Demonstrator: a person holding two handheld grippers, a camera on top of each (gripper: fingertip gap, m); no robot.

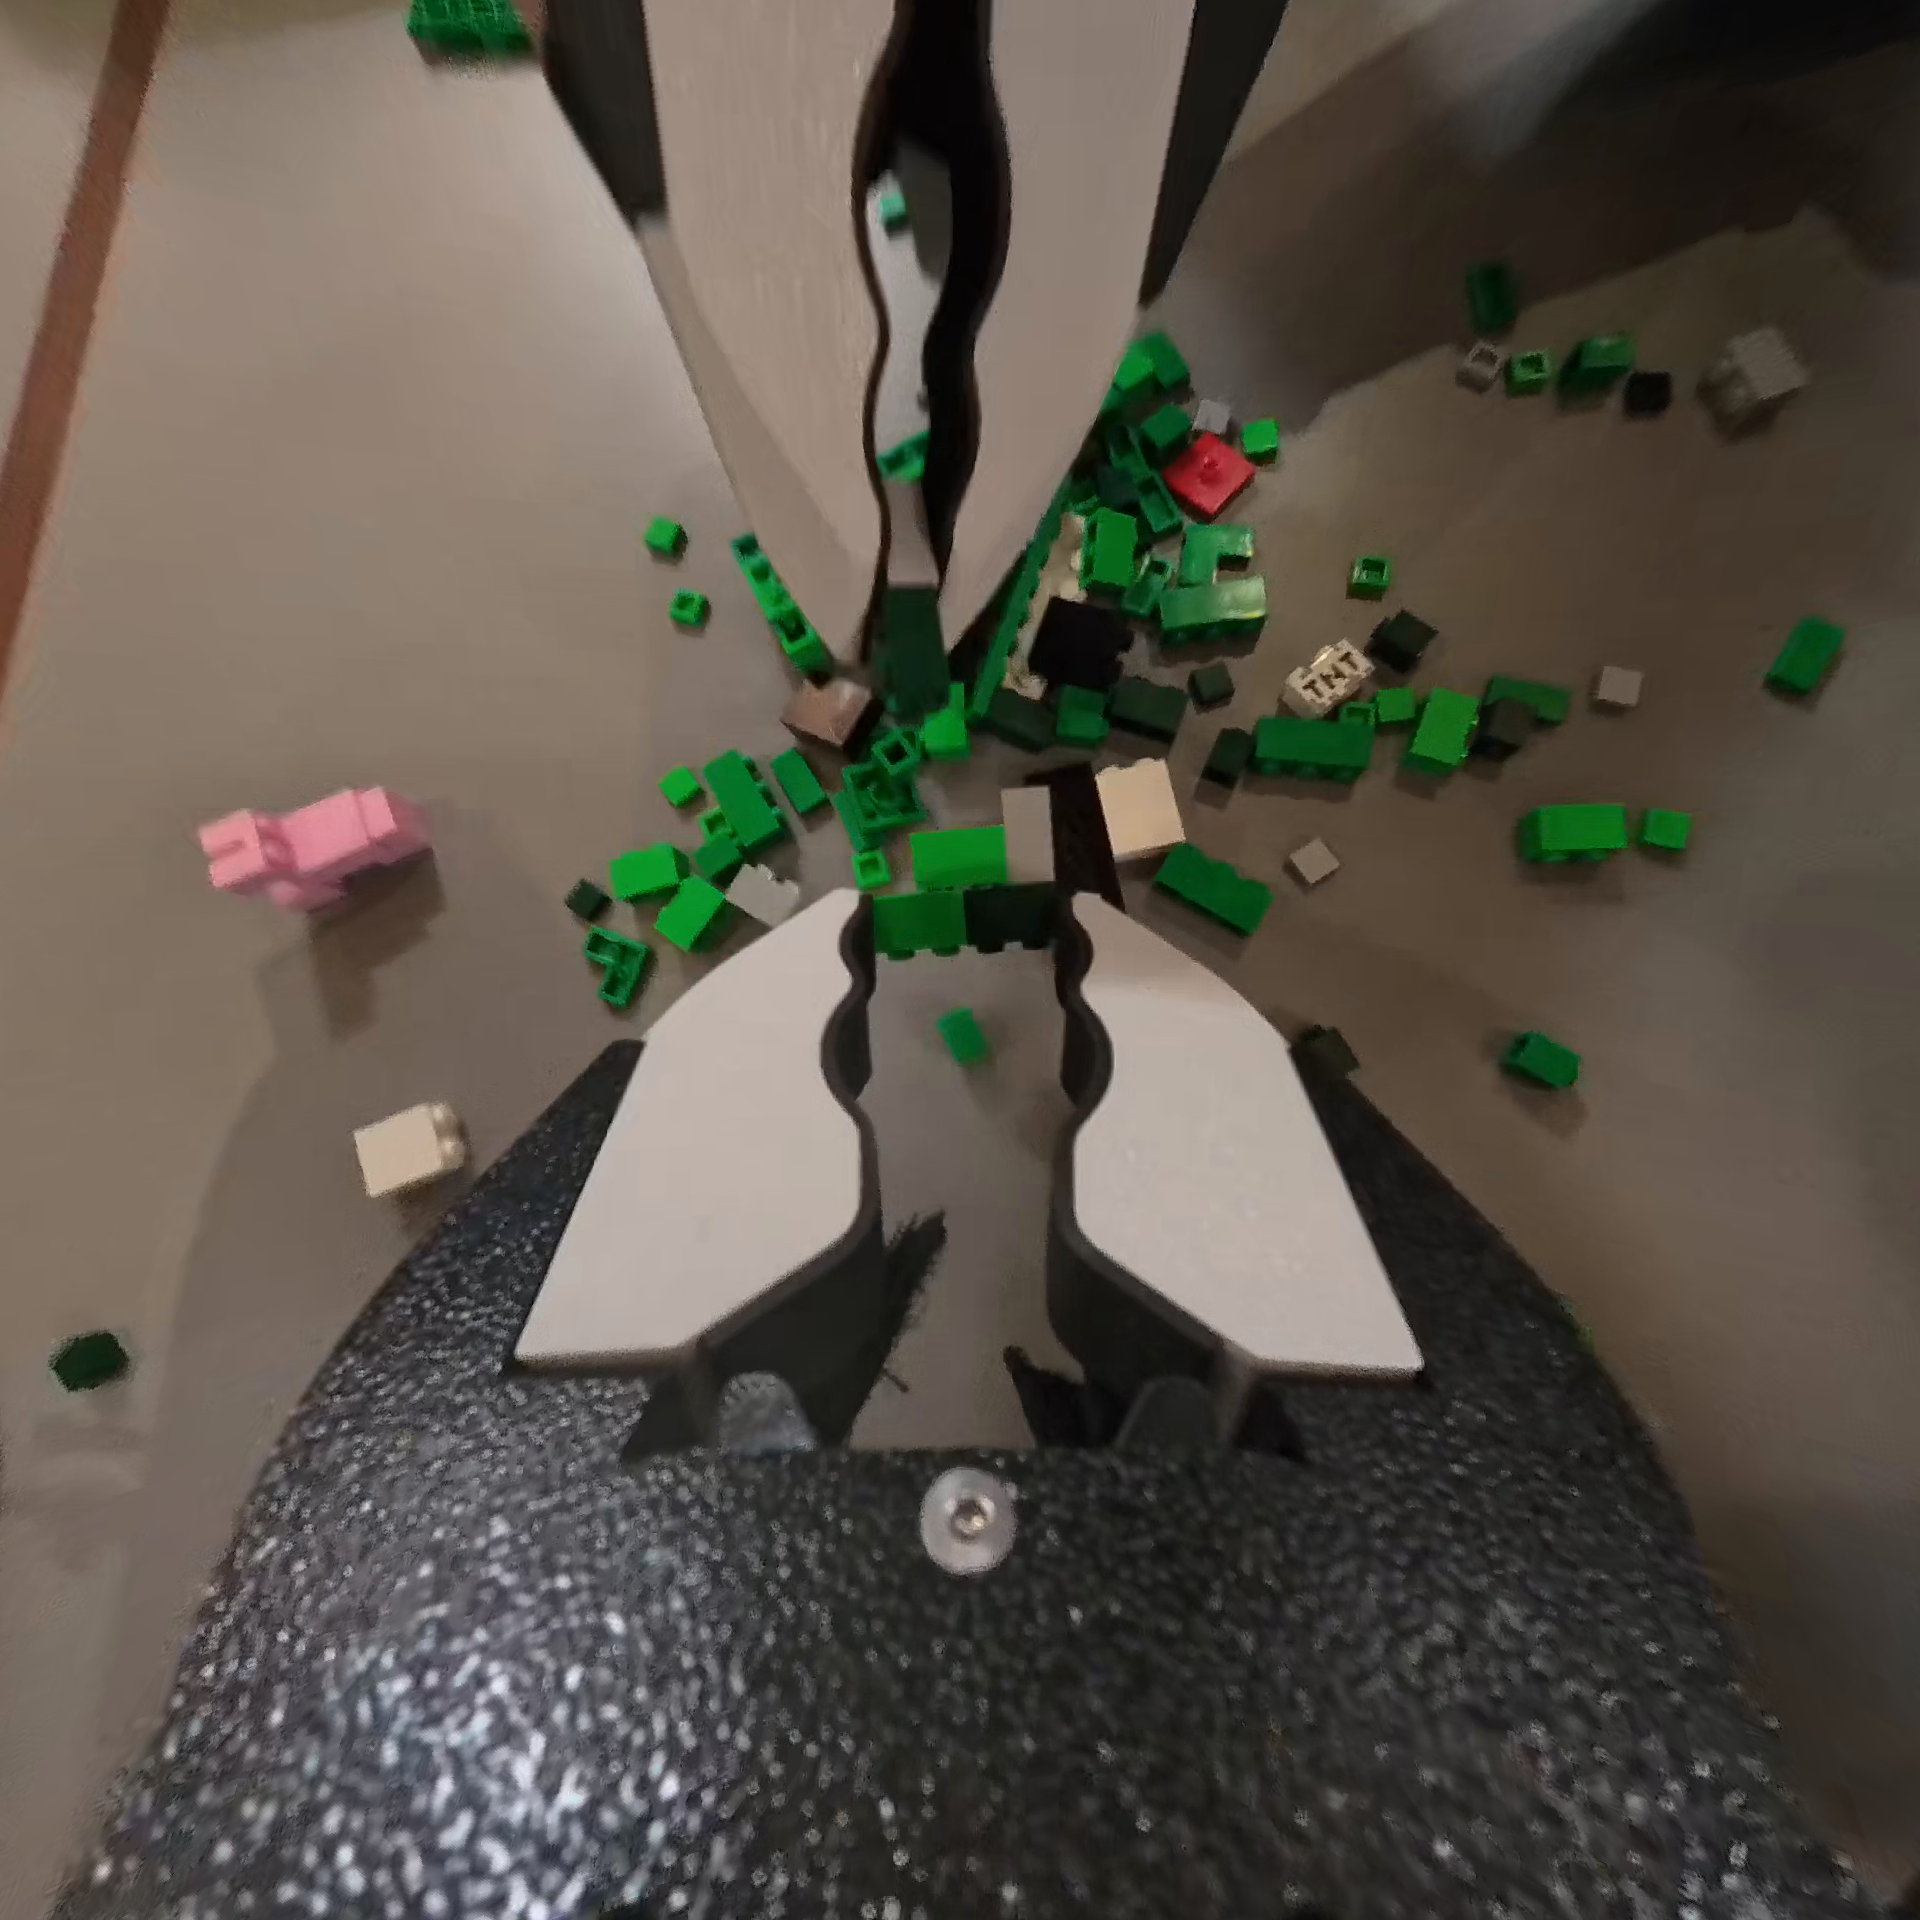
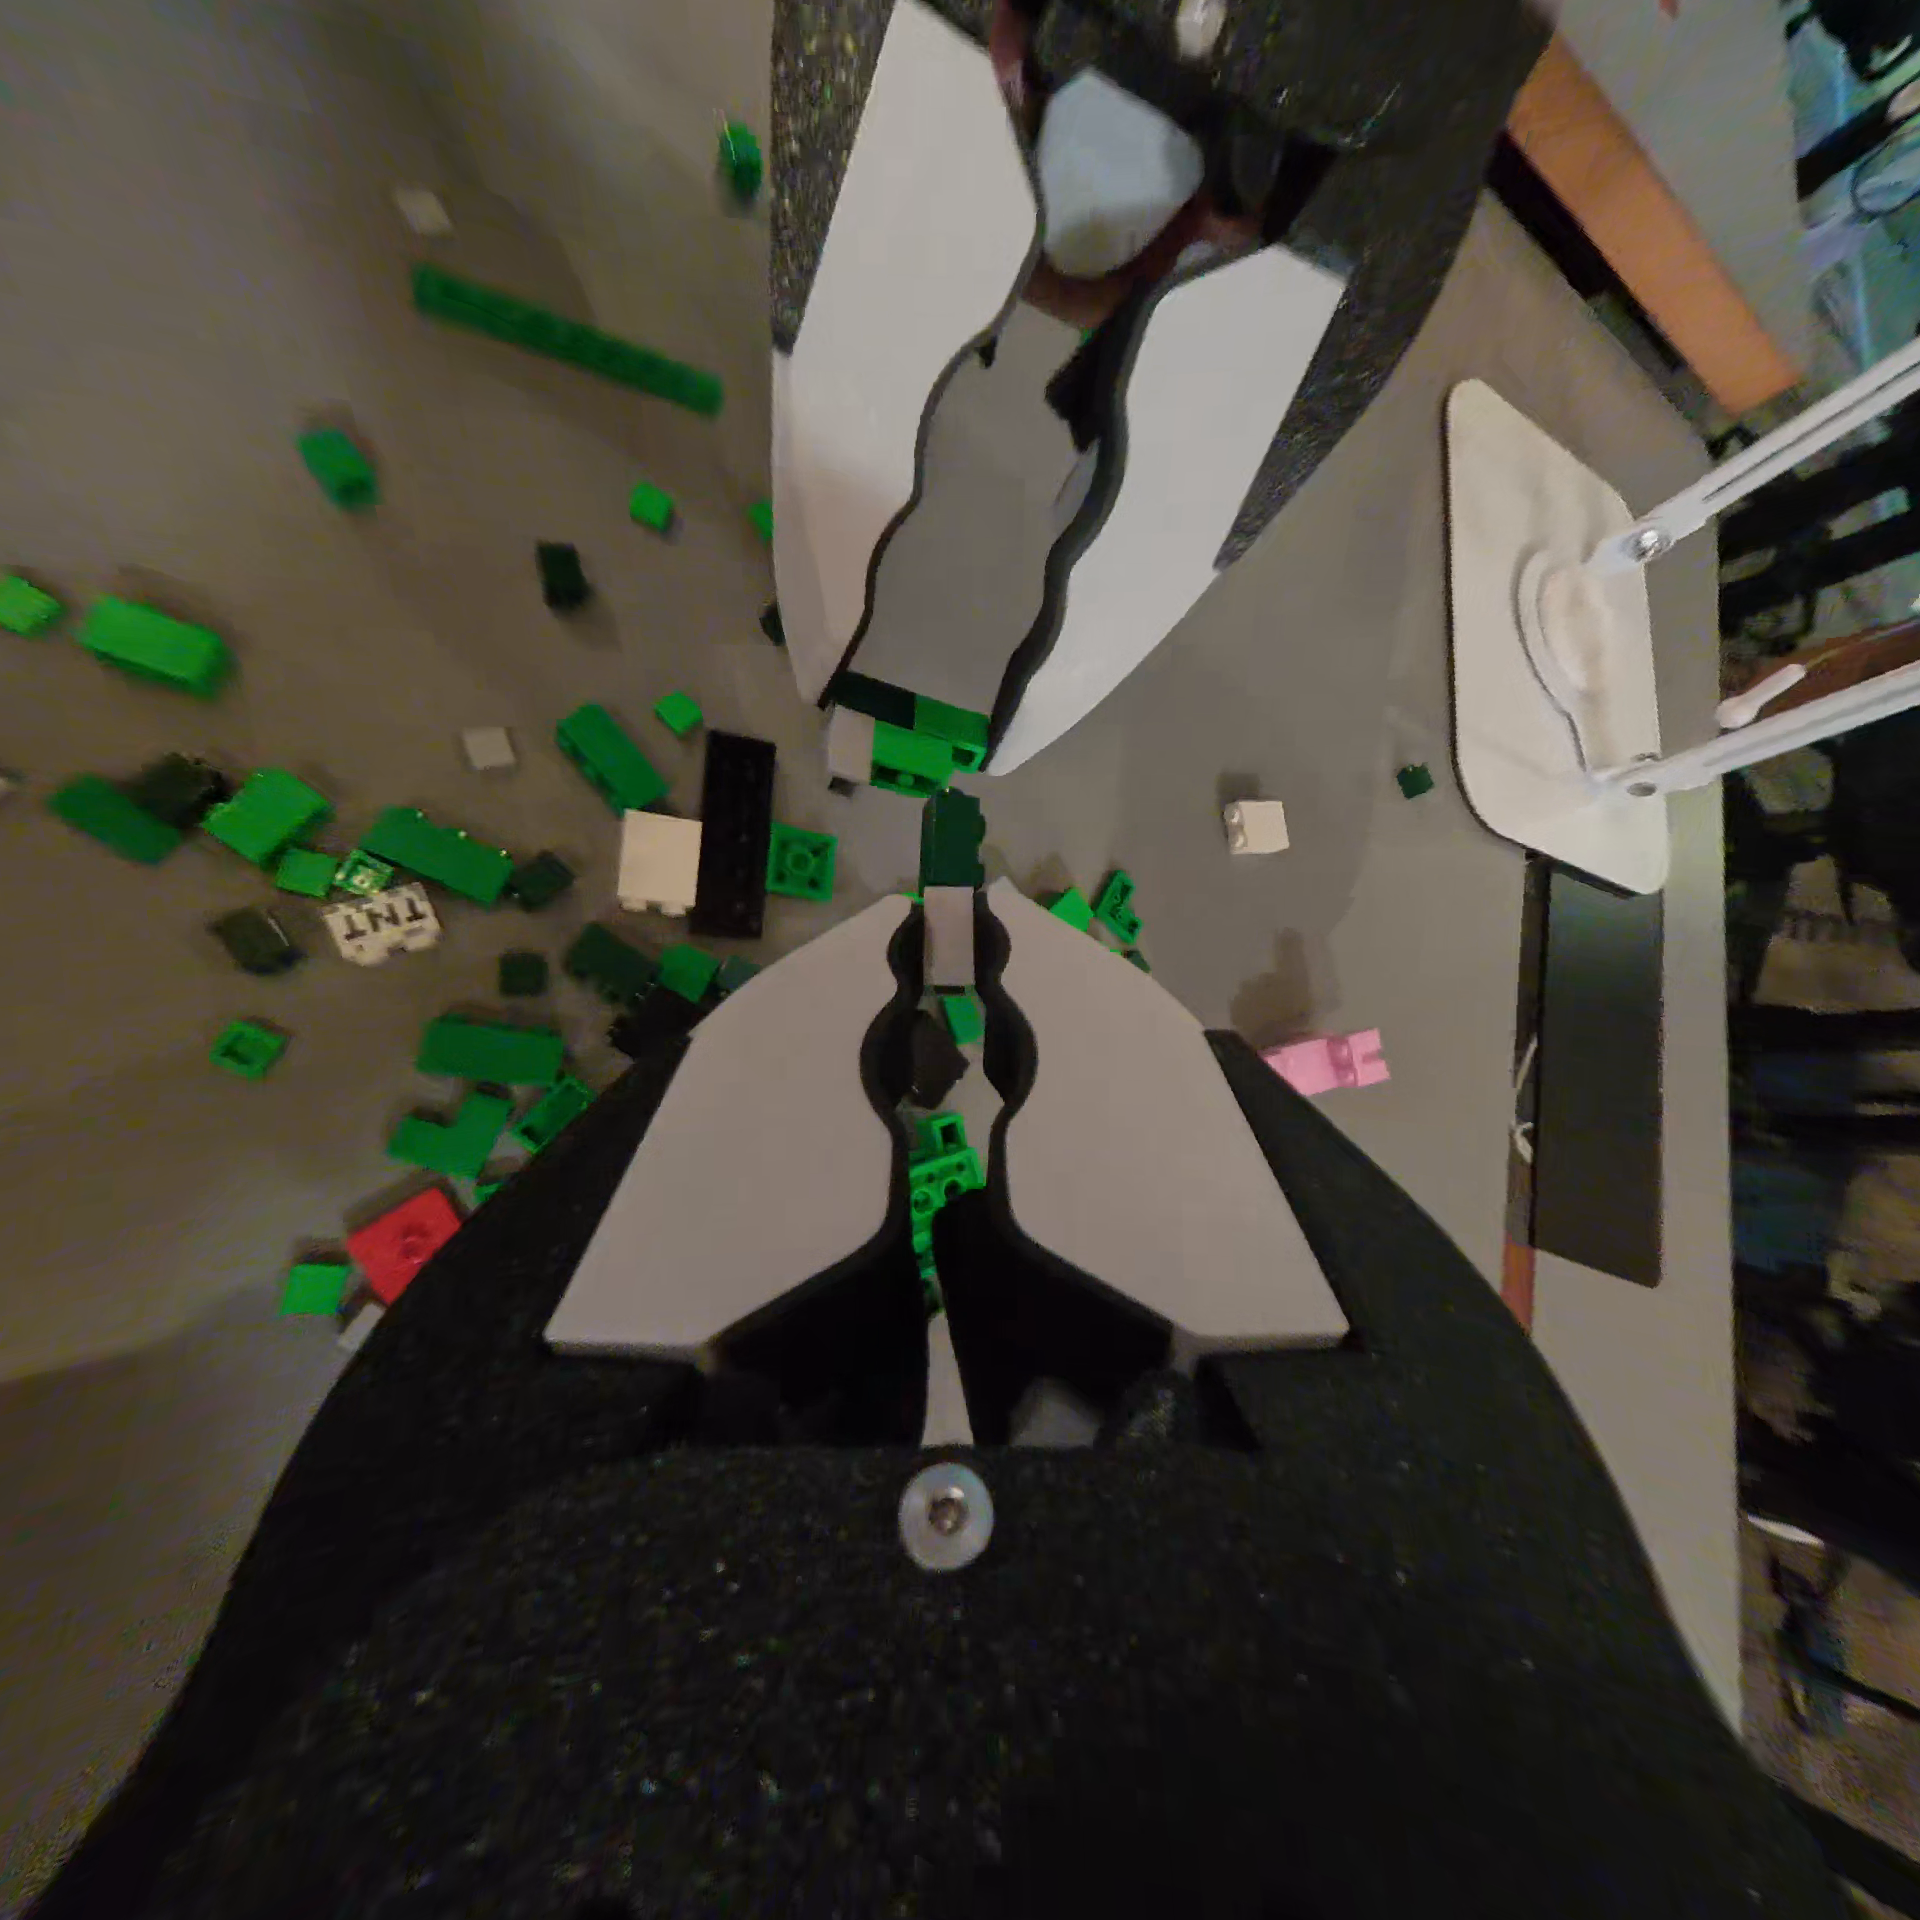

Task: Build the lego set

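Note:
My left gripper [image 1: 966, 920] is shut on a small assembly [image 1: 961, 894] of light green, dark green and grey bricks, held above the grey table. It comes in from the top of the right wrist view [image 2: 914, 722] with the assembly [image 2: 920, 743] at its tips. My right gripper [image 2: 951, 904] is shut on a stack of a dark green brick [image 2: 951, 842] and a grey piece. In the left wrist view it [image 1: 904, 623] reaches down from the top with the dark green brick [image 1: 912, 649]. The two held pieces are close, with a small gap between them.
Many loose green bricks [image 1: 1309, 743] lie scattered on the table [image 1: 312, 520]. Also there are a pink pig figure [image 1: 312, 847], a red tile [image 1: 1208, 473], a printed white block [image 2: 379, 920], a black plate [image 2: 738, 831] and white bricks [image 2: 660, 862]. A white lamp base [image 2: 1538, 623] stands near the table edge. The tips of one gripper are about 4 cm away from the tips of the other. Between my left fingertips and the black plate [image 2: 738, 831] there is roughly 4 cm.

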